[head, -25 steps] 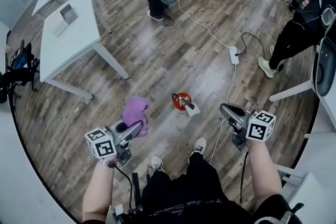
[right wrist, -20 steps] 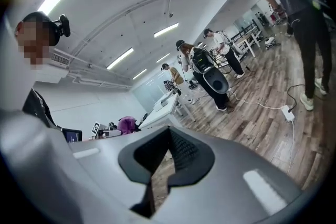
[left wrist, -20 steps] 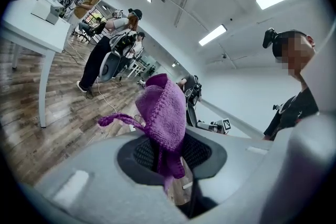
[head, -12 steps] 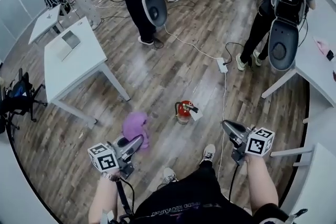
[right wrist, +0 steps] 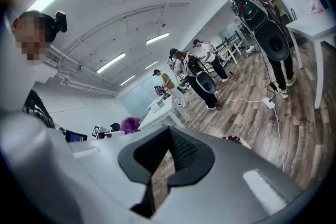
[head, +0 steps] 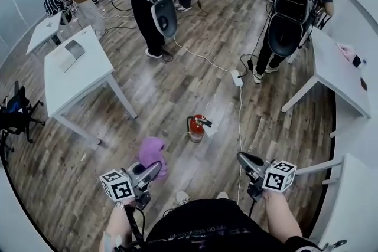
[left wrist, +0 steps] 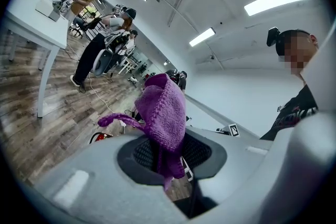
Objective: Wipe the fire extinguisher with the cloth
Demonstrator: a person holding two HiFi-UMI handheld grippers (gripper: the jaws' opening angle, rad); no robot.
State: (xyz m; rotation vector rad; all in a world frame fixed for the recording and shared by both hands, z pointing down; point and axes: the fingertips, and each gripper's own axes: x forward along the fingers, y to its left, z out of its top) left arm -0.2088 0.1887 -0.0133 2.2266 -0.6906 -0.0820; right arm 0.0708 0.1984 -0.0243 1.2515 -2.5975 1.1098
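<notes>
A small red fire extinguisher (head: 196,127) stands upright on the wood floor, with a white tag beside it. My left gripper (head: 156,167) is shut on a purple knitted cloth (head: 152,152), which hangs off its tip to the lower left of the extinguisher and apart from it. In the left gripper view the cloth (left wrist: 166,112) bunches up between the pads of that gripper (left wrist: 166,153), and the extinguisher (left wrist: 100,137) peeks out low on the left. My right gripper (head: 243,159) is shut and empty, to the lower right of the extinguisher. Its own view shows the jaws (right wrist: 169,136) closed and the extinguisher (right wrist: 231,138) beyond.
A white table (head: 75,75) stands at the left, another (head: 333,77) at the right. A power strip (head: 237,78) with a white cable runs down past the extinguisher. Several people stand at the back, two with round packs (head: 283,32). A dark chair (head: 15,112) is at far left.
Both grippers have drawn back from the extinguisher and sit lower in the head view. More of the room shows. The cloth stays in the left gripper.
</notes>
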